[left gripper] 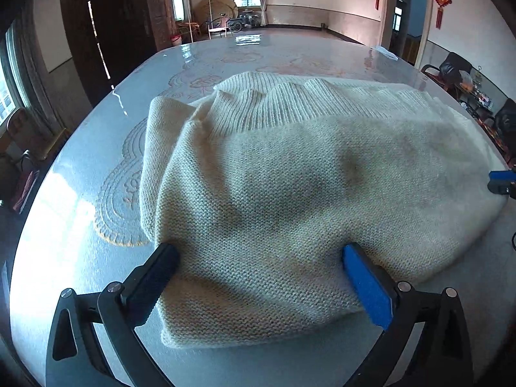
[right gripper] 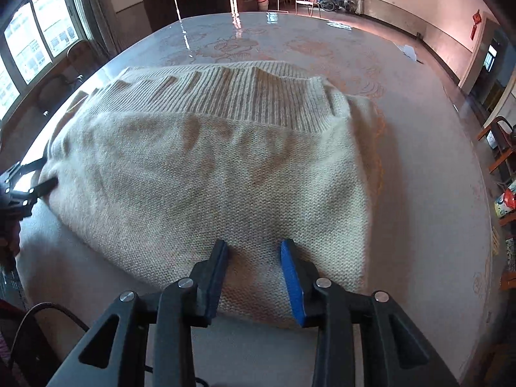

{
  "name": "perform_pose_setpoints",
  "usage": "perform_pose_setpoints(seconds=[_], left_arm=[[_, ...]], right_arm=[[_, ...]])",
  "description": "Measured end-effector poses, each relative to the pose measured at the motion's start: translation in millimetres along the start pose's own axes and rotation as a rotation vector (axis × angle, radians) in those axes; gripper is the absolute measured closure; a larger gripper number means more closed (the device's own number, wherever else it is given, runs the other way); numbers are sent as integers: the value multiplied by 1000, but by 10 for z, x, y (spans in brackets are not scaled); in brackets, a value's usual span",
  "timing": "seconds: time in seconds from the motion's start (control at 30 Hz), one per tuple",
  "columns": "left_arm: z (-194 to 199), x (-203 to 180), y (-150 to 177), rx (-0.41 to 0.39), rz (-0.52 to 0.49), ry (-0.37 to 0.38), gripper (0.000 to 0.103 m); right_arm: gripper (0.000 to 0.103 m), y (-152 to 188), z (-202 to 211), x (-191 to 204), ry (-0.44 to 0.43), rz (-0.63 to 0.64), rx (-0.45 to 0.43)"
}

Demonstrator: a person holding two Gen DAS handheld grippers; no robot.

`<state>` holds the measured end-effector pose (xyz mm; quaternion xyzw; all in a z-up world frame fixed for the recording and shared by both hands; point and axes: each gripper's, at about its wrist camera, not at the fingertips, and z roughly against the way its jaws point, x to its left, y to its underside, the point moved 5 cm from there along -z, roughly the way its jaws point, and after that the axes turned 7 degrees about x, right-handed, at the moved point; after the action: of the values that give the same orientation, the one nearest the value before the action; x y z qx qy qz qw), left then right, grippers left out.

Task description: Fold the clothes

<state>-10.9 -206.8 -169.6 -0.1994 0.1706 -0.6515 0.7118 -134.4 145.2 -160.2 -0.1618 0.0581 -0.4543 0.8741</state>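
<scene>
The left gripper (left gripper: 258, 254) stands spread as wide as it goes, released, its two fingers straddling the near-left part of the cream knitted sweater (left gripper: 290, 177) with nothing pinched between them; the black finger sits at the sweater's left fold and the blue-padded one rests further right on the knit. The right gripper (right gripper: 254, 251) is partly parted over the near-right edge of the same garment; its pads sit on or just above the wool with a strip of knit showing between them, and from this angle I cannot tell for certain whether they pinch it, though it looks released. Outward from the claws, the sweater lies on the glossy patterned table (left gripper: 96, 148), already doubled over, its ribbed band (left gripper: 274, 103) toward the far side and a folded-in part, probably a sleeve, tucked under along the left edge. The garment looks thick, soft and limp, light for its bulk, so it should drape and sag rather than keep any shape, and the loose knit may stretch if pulled by one point. The smooth tabletop may let it slide. I judge the best hold to be the two near corners of the doubled edge, pinching all layers together and lifting both sides evenly
</scene>
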Motion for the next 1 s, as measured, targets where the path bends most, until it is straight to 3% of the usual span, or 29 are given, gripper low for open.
perform_pose_setpoints(seconds=[0.13,0.23,0.33,0.57,0.73,0.93,1.0], left_arm=[[-75,49,-165,18,-10,-2,0],[28,-54,-228,48,-32,-70,0],[203,-142,-250,-20,-76,-108,0],[79,-66,-190,-18,-187,-90,0],[39,109,-97,-30,-114,36,0],[108,97,-80,-22,-115,13,0],[146,71,-118,-12,-104,-2,0]], right_arm=[[66,51,49,113,15,-15,-32],[66,-1,205,63,22,-111,-64],[66,-76,397,55,41,-209,-118],[65,-132,152,354,133,-266,-34],[62,24,39,406,201,-249,-27],[58,117,135,183,200,-323,-15],[58,144,301,116,200,-350,-64]])
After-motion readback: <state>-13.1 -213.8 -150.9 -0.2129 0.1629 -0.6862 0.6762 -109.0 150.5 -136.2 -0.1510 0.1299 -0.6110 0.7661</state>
